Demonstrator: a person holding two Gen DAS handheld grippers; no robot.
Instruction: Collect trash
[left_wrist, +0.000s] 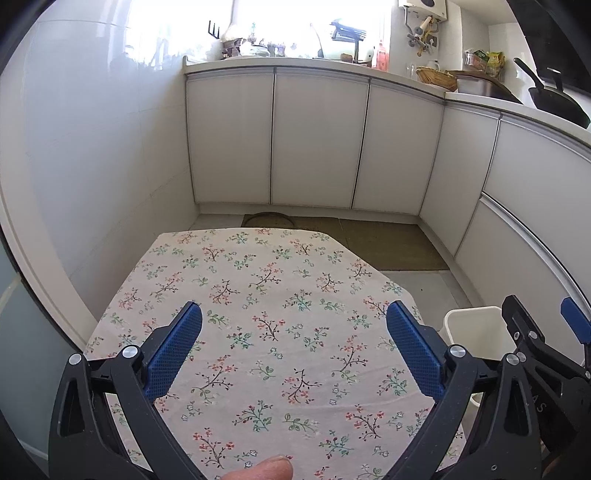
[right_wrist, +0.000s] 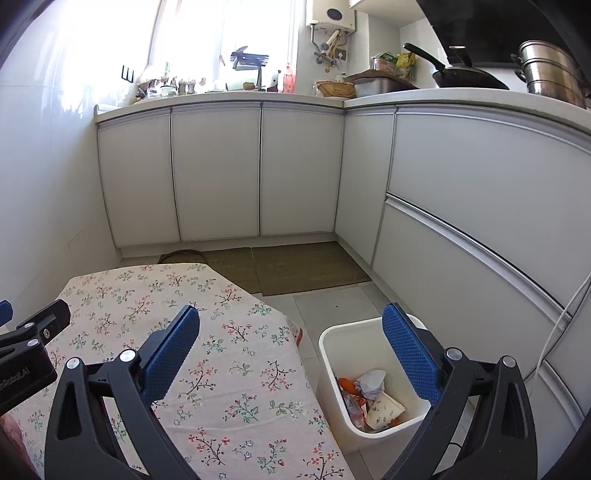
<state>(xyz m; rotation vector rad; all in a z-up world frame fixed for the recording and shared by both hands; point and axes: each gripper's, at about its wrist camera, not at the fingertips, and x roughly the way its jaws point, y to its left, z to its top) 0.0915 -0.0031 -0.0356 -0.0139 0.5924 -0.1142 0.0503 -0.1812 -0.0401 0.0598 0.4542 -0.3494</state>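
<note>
Left tool (right_wrist: 22, 332) label, perhaps "Robot.AI".

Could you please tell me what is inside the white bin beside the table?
The white bin holds crumpled paper, a patterned paper cup and orange wrappers. Anything beneath them is covered, and the right gripper finger hides the bin's right side.
</note>
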